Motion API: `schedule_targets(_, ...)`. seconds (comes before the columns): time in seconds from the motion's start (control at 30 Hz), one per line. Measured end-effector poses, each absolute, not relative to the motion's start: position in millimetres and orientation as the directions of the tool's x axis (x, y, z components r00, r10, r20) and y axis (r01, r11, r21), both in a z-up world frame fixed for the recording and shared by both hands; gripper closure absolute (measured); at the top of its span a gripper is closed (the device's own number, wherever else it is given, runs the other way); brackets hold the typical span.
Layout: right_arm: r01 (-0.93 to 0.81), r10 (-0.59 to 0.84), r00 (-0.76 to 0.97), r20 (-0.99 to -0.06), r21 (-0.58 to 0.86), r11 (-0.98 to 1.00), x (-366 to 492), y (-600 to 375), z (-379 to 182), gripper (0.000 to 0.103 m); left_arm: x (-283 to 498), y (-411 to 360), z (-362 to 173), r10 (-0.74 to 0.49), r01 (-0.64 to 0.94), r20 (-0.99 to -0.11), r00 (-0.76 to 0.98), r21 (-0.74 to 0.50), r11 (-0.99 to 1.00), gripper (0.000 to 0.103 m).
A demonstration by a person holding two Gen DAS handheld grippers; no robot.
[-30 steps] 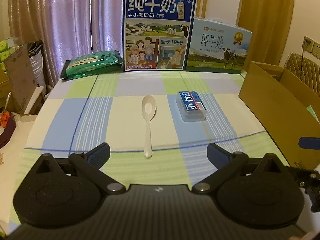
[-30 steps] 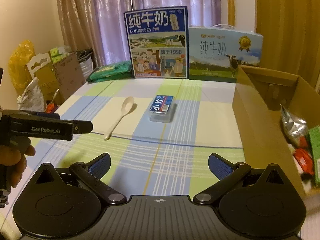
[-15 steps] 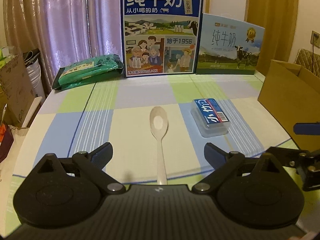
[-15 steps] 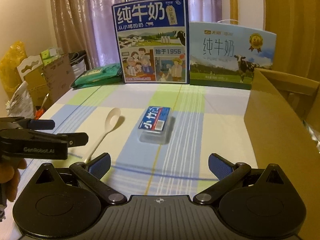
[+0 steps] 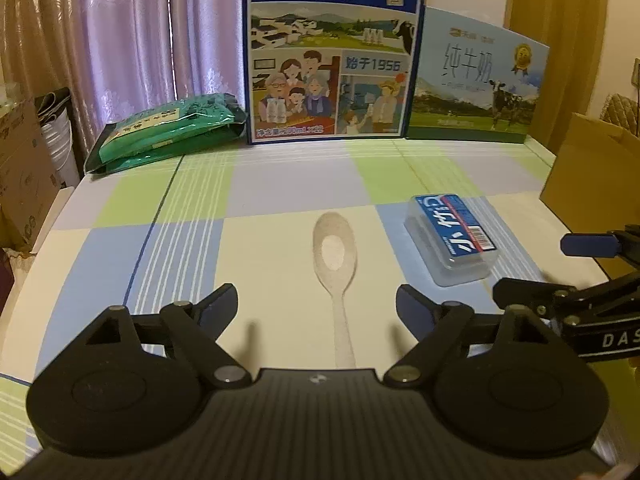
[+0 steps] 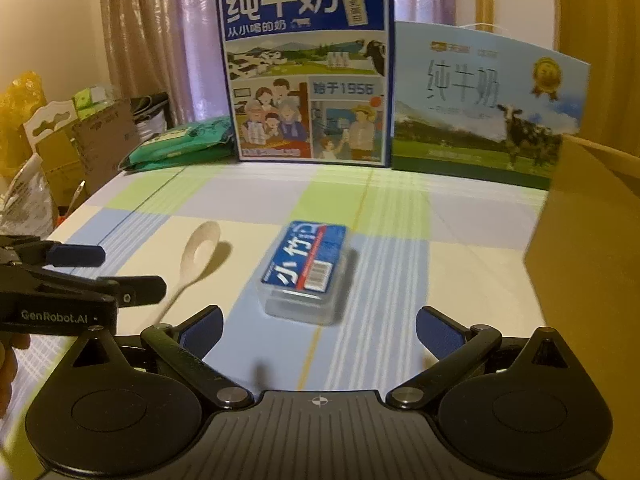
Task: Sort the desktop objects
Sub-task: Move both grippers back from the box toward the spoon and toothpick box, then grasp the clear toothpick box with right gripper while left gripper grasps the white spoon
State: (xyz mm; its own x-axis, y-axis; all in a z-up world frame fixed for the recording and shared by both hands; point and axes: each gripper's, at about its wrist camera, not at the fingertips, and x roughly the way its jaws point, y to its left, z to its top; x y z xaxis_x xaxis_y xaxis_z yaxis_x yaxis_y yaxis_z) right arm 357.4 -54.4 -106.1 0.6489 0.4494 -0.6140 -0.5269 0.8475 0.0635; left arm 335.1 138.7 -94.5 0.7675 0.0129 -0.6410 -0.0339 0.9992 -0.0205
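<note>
Left gripper (image 5: 316,308) low over the checked tablecloth (image 5: 280,184), fingers spread wide, nothing between them. Directly ahead, lined up between the two blue pads — a pale spoon (image 5: 336,264), lying flat, bowl pointing away, handle running back under the gripper body. Just right of the spoon, apart from it, a clear plastic box with a blue label (image 5: 452,240), flat on the cloth.

Right gripper (image 6: 318,328) likewise spread wide and empty, aimed at that same labelled box (image 6: 306,268), which sits just ahead of the pads, slightly blurred. Spoon (image 6: 194,258) off to its left, near the other gripper's tips.

At the far edge of the table: a tall blue milk carton case (image 5: 332,48) standing upright, a lighter milk box (image 5: 476,88) beside it on the right, a green packet (image 5: 168,132) lying on the left. Open cardboard box (image 6: 588,240) at the right side of the table — contents not visible here.
</note>
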Motion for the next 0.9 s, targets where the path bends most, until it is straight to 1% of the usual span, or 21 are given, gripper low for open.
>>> schedule_targets(0.07,-0.526,0.455,0.648,-0.611,0.072,0.847,362,-48,-108,0.004,337,142,-96,0.015,-0.040,-0.642,0.767,-0.025,0.999,0.022)
schedule_targets(0.27,-0.520,0.455,0.638,-0.621,0.087,0.849,376,-32,-117,0.017,342,147,-102,0.000,-0.042,-0.651,0.759,-0.049,0.998,0.028)
schedule_targets(0.37,-0.517,0.447,0.637,-0.628,0.082,0.852,384,-28,-122,0.022,345,146,-104,-0.011,-0.033,-0.653,0.758,-0.056,0.998,0.029)
schedule_targets(0.47,-0.516,0.446,0.631,-0.635,0.085,0.852,391,-25,-125,0.029,347,146,-106,-0.014,-0.031,-0.654,0.756,-0.058,0.998,0.031)
schedule_targets(0.73,-0.523,0.434,0.620,-0.654,0.069,0.850,403,-16,-136,0.040,351,145,-112,-0.012,-0.024,-0.657,0.754,-0.046,0.999,0.032)
schedule_targets(0.77,-0.521,0.434,0.617,-0.656,0.073,0.851,405,-16,-137,0.043,351,145,-113,-0.014,-0.022,-0.657,0.754,-0.046,0.999,0.032)
schedule_targets(0.9,-0.514,0.426,0.628,-0.651,0.064,0.855,402,-19,-136,0.046,353,141,-114,-0.026,-0.003,-0.650,0.759,-0.043,0.999,0.033)
